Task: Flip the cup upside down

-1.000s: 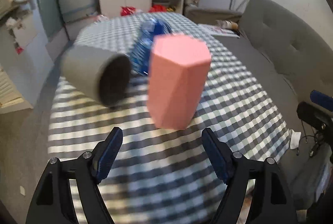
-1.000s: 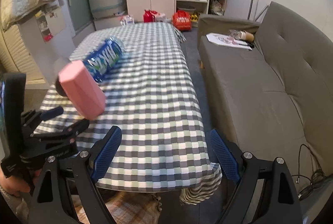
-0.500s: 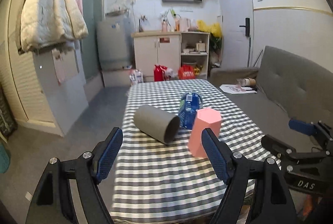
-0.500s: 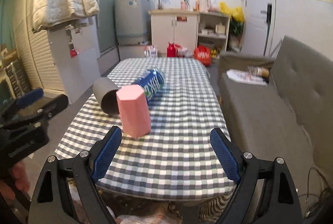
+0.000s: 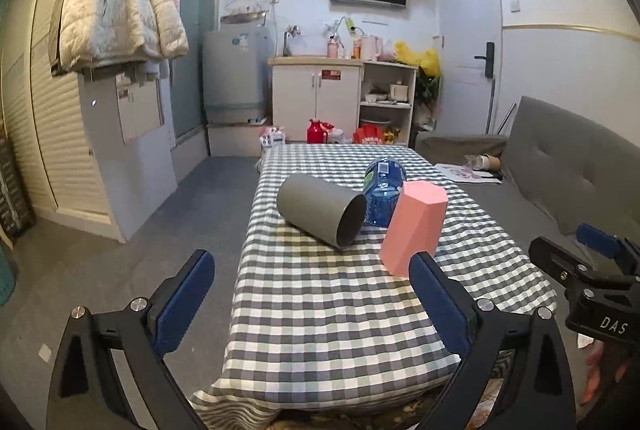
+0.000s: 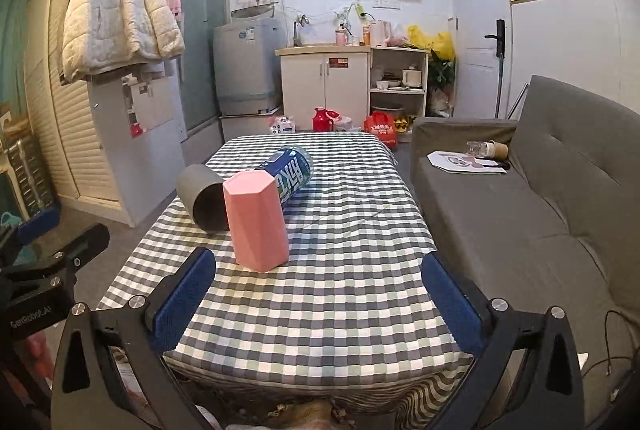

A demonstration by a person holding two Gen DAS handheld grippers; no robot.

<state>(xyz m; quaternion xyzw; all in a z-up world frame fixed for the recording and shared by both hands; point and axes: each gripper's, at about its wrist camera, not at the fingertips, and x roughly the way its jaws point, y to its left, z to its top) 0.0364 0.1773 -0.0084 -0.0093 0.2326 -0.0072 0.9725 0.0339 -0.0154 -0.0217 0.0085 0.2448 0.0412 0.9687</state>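
We could not see the pink cup's (image 6: 258,224) rim or tell which end faced down. It hid part of the grey cup's (image 6: 202,200) mouth and the blue bottle's (image 5: 382,190) lower body. The bottle's label stayed unreadable.

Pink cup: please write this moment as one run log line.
pink cup: upside down on table | left claw: open, empty | right claw: open, empty

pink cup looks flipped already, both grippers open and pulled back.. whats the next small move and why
Probably none beyond holding back: the pink cup stands closed end up on the checked table, apart from the left gripper and right gripper, both open. The grey cup lies sideways; if it counts, reach for it.
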